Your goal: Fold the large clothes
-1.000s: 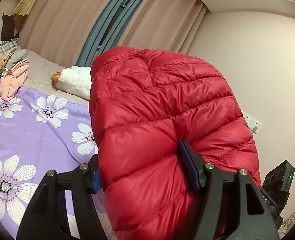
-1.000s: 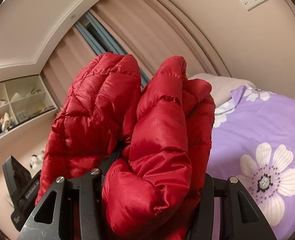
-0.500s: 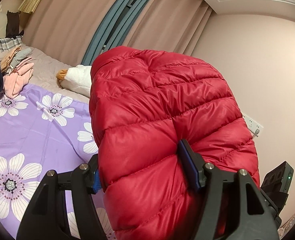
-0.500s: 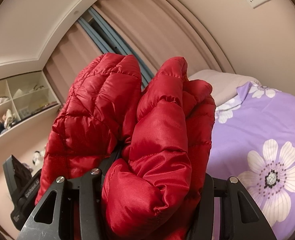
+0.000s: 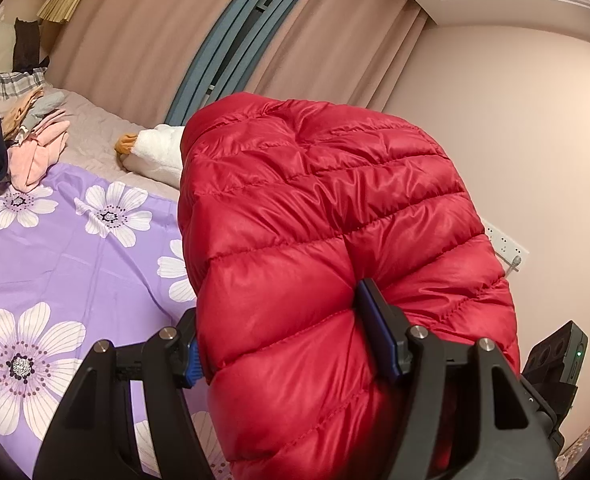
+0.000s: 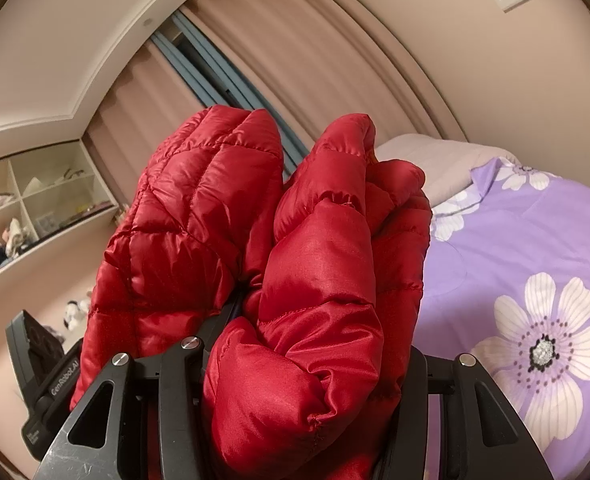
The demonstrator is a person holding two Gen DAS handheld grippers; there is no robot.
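A red quilted puffer jacket [image 5: 327, 216] fills the middle of the left wrist view, bunched up and held in the air above the bed. My left gripper [image 5: 279, 328] is shut on a thick fold of it. In the right wrist view the same jacket [image 6: 303, 272] bulges up in two puffy lobes. My right gripper [image 6: 315, 360] is shut on the right lobe; its fingertips are hidden in the fabric. The other gripper's black body [image 6: 35, 364] shows at lower left.
A purple bedsheet with white flowers [image 5: 55, 248] covers the bed below. A pile of pink and dark clothes [image 5: 27, 148] and a white plush toy [image 5: 155, 152] lie at the far end. Curtains [image 5: 143, 40], a wall socket [image 5: 507, 244] and shelves [image 6: 23, 208] surround it.
Both grippers have swung slightly with the jacket still held; the bed and clothes pile have shifted in view. The grip on the jacket is unchanged.
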